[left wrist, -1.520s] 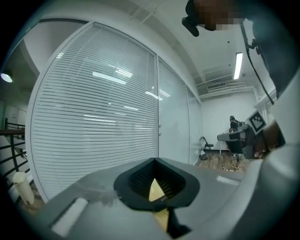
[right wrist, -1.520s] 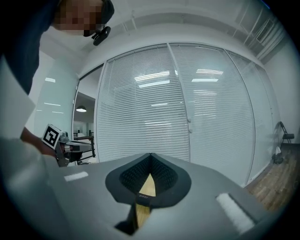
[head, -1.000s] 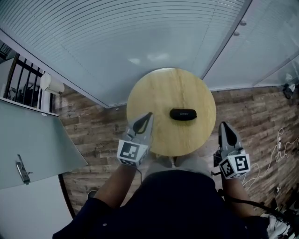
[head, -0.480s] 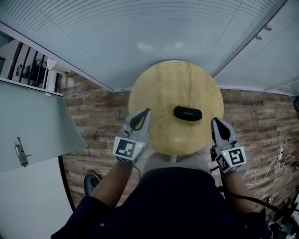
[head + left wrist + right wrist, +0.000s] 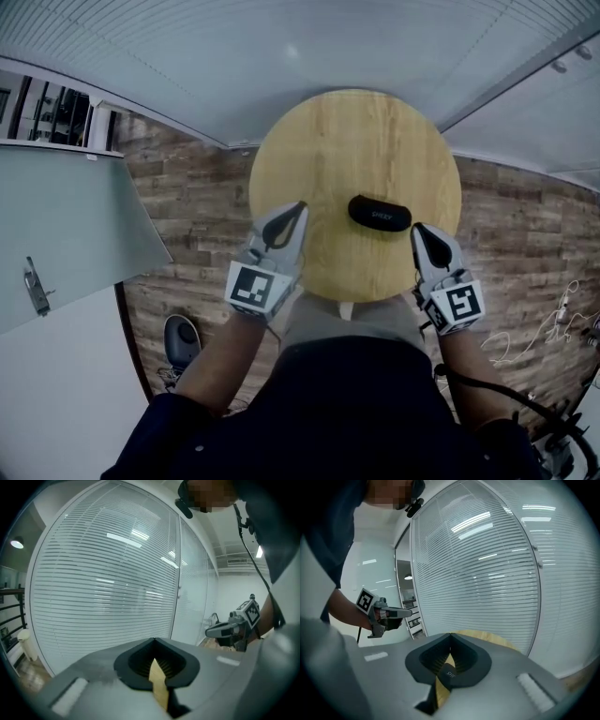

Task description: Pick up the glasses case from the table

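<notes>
A black oval glasses case (image 5: 380,213) lies right of centre on the round wooden table (image 5: 328,150). My right gripper (image 5: 419,230) is shut and empty at the table's near right rim, its tip just right of and nearer than the case, apart from it. In the right gripper view the case (image 5: 451,672) shows through the slit below the closed jaw tips of that gripper (image 5: 450,634). My left gripper (image 5: 298,208) hangs over the table's near left part, shut with nothing in it. The left gripper view has its closed tips (image 5: 153,640) with a sliver of table behind.
A glass wall with blinds (image 5: 234,56) runs behind the table. Brown plank floor (image 5: 187,244) surrounds it. A grey door with a handle (image 5: 56,253) stands at left. A dark round object (image 5: 180,333) and a cable (image 5: 562,319) lie on the floor.
Both grippers have come down and forward toward the table. The right one moved from beside the table's edge to the rim close to the case. The case has not moved.
</notes>
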### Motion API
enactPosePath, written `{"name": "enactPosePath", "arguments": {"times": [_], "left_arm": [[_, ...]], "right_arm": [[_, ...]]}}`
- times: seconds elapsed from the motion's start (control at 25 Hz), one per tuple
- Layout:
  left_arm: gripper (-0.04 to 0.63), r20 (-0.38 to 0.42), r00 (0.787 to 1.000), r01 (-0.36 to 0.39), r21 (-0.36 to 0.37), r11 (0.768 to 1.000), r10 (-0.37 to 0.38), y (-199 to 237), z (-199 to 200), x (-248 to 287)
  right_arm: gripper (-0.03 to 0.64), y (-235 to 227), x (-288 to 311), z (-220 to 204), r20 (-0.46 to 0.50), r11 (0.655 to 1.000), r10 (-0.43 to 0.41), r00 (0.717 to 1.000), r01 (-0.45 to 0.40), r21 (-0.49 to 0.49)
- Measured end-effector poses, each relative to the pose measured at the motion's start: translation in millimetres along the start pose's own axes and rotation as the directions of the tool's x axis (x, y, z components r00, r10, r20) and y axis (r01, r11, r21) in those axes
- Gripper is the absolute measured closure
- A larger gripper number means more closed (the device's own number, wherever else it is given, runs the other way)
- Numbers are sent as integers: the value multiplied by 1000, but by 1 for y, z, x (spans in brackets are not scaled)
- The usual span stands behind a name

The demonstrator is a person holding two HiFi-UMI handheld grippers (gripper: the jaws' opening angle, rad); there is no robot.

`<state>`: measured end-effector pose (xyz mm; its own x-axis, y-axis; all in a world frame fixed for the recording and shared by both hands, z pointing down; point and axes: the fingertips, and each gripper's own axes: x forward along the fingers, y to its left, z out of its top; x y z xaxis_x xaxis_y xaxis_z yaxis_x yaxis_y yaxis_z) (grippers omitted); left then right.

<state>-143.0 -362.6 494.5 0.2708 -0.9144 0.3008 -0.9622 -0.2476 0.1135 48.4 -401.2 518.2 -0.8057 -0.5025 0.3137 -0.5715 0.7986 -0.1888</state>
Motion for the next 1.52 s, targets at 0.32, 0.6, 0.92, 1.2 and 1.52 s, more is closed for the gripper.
{"name": "enactPosePath", "arguments": {"times": [0.32,0.6,0.92,1.2,1.52], "left_arm": [[592,-26,1000,-17,-12,1000,17,4,-26,28],[592,-33,999,-32,-33,999,30,10,-44,51],[592,-52,998,-39,-36,999,37,6,-48,63],[592,-64,997,-51,-52,997,48,8,-61,65],[592,-78,994,-80,-77,994,74,11,-61,66]], "right_arm": [[461,3,37,-54,-129,987,148,980,-156,-49],[343,-3,72,-109,-236,962,228,945,-255,-94],[242,-3,93,-154,-380,907,284,880,-375,-191],[238,-18,113,-166,-474,837,201,857,-402,-371],[258,-47,134,-180,-558,822,72,826,-366,-436]]}}
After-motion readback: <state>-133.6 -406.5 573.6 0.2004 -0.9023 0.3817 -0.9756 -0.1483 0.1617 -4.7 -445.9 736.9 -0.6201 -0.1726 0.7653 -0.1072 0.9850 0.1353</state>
